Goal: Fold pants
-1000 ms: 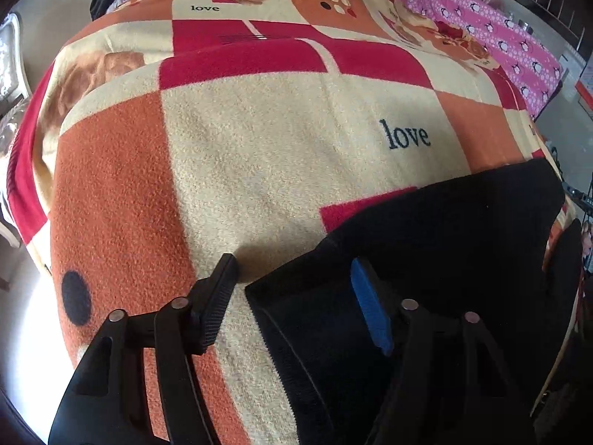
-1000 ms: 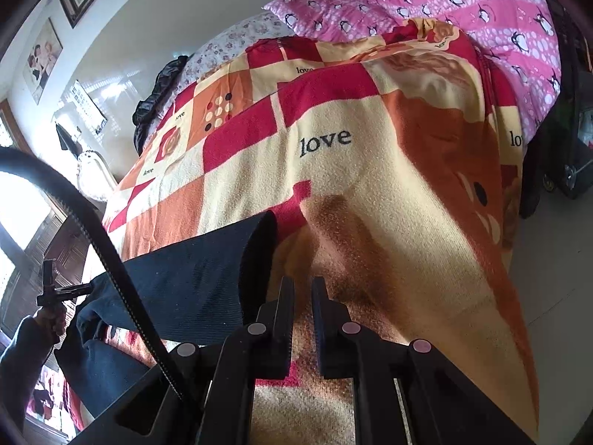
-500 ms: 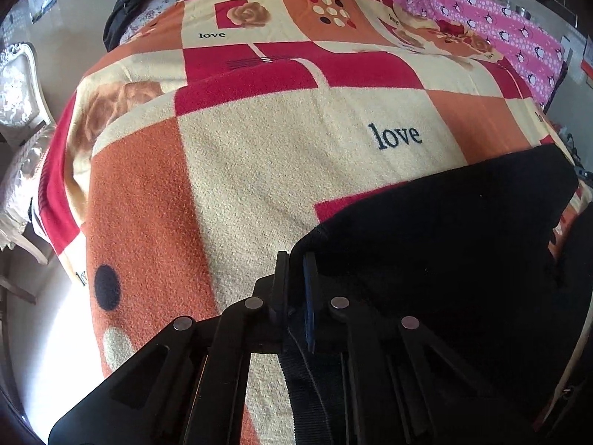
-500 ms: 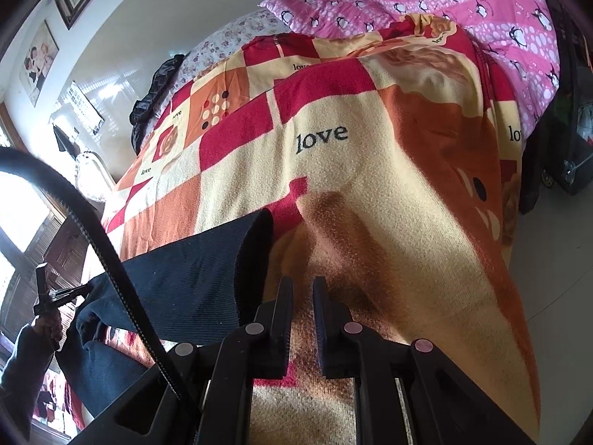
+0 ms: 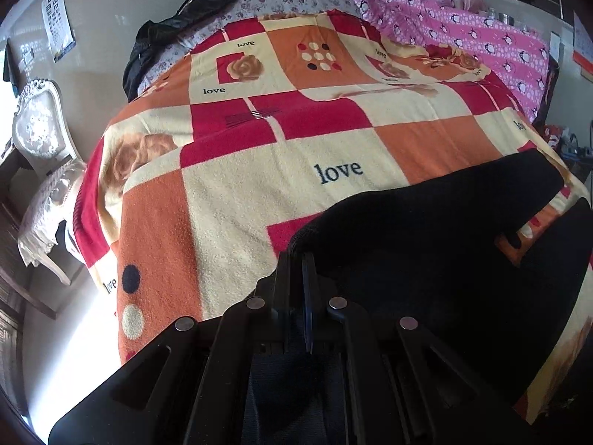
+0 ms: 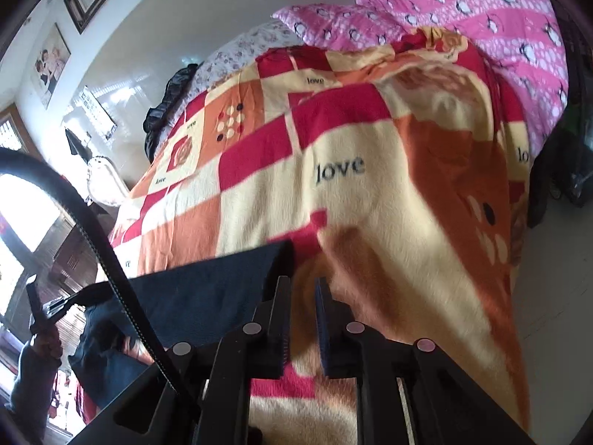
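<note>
Dark pants (image 5: 444, 244) lie on the checked "love" blanket (image 5: 259, 185), across the right of the left wrist view. My left gripper (image 5: 296, 259) is shut on their near edge, and the cloth rises in a hump from the pinch. In the right wrist view the pants (image 6: 207, 296) lie left of my right gripper (image 6: 302, 285). Its jaws are opening, with only blanket (image 6: 370, 193) showing in the gap. At the far left of that view a hand holds the left gripper (image 6: 40, 307), lifting a pants corner.
A pink penguin quilt (image 5: 481, 37) and a black jacket (image 5: 166, 37) lie at the far end of the bed. A white chair (image 5: 40, 126) stands left of the bed. A black cable (image 6: 92, 237) arcs across the right wrist view. Floor (image 6: 548, 296) lies beyond the bed's right edge.
My left gripper closed on the pants' edge and lifted it, pulling the cloth up off the blanket. The right gripper's jaws have parted from nearly shut.
</note>
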`<act>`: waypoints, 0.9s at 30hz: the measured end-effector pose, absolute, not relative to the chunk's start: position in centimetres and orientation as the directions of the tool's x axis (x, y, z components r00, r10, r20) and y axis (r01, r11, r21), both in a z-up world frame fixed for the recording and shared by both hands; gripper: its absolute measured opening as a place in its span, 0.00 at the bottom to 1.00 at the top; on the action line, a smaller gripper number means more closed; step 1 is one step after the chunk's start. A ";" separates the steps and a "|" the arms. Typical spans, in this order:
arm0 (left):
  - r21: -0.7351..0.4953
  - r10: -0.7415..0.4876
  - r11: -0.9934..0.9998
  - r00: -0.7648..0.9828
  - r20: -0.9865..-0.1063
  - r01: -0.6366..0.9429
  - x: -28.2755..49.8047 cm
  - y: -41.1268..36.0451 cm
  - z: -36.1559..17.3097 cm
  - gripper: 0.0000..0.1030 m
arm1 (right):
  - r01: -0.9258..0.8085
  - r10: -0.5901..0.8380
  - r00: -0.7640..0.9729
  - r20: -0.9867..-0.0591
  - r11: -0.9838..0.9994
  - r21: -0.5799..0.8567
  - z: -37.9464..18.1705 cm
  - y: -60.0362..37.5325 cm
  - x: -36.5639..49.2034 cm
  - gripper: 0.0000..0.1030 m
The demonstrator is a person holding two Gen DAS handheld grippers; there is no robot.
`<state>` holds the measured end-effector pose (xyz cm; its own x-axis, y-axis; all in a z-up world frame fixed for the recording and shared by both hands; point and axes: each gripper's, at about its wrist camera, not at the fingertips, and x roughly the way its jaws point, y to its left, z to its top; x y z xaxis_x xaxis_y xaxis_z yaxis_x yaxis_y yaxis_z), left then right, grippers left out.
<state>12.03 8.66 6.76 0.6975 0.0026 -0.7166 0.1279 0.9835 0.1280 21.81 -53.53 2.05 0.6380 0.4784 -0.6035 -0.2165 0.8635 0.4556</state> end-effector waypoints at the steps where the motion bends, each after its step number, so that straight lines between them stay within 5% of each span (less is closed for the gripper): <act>1: 0.128 0.005 0.984 0.700 -0.715 0.123 11.8 8.3 6.8 0.04 | -0.211 0.484 0.635 -0.603 0.859 0.467 2.3 -53.6 22.4 0.45; 2: 0.122 0.001 0.985 0.699 -0.715 0.123 11.6 7.9 6.9 0.04 | -0.201 0.480 0.634 -0.606 0.859 0.471 2.6 -53.5 23.1 0.59; 10: 0.108 0.041 0.993 0.725 -0.687 0.047 11.3 6.8 7.3 0.04 | -0.134 0.671 0.363 -0.647 0.725 0.676 0.2 -51.1 29.2 0.59; 27: 0.087 0.064 0.996 0.716 -0.695 -0.005 12.5 7.1 6.8 0.04 | -0.172 0.693 0.308 -0.653 0.715 0.678 -2.1 -49.3 31.9 0.26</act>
